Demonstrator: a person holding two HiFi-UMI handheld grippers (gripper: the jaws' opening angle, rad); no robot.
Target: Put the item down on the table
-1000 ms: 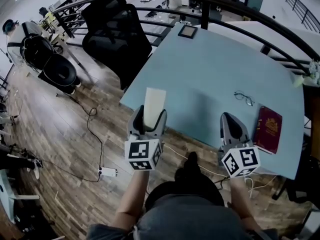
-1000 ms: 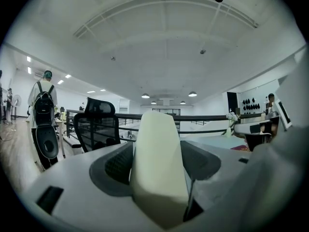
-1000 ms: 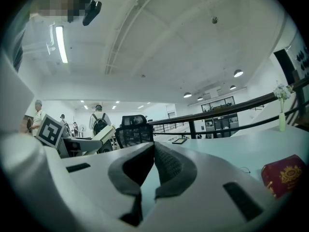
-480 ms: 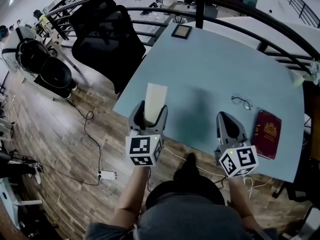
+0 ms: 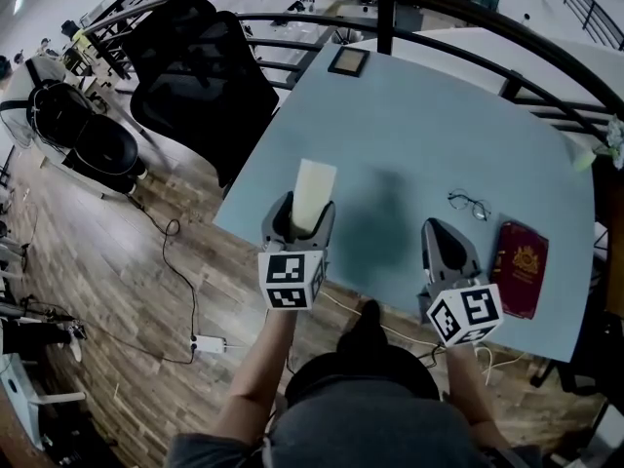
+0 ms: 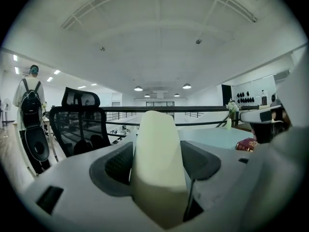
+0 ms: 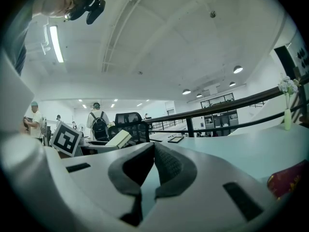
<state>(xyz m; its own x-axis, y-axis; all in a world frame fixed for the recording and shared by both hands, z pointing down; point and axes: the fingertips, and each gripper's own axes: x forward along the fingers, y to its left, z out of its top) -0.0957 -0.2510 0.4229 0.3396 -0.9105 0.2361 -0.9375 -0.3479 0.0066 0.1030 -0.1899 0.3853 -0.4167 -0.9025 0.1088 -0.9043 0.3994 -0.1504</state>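
The left tongs (image 5: 302,214) clamp the block (image 5: 314,187) near the counter (image 5: 409,135) edge; released early, it could topple off. The right tongs (image 5: 446,236): closed, empty.

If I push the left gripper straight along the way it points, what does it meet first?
Nothing close: beyond the left gripper and its cream block lies bare blue table. Far along that line sit a small dark frame, then the railing; depth is unclear.

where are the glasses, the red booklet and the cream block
glasses (image 5: 470,203), head view, middle of the frame
red booklet (image 5: 521,266), head view, middle of its cover
cream block (image 5: 313,189), head view, upper half clear of the jaws
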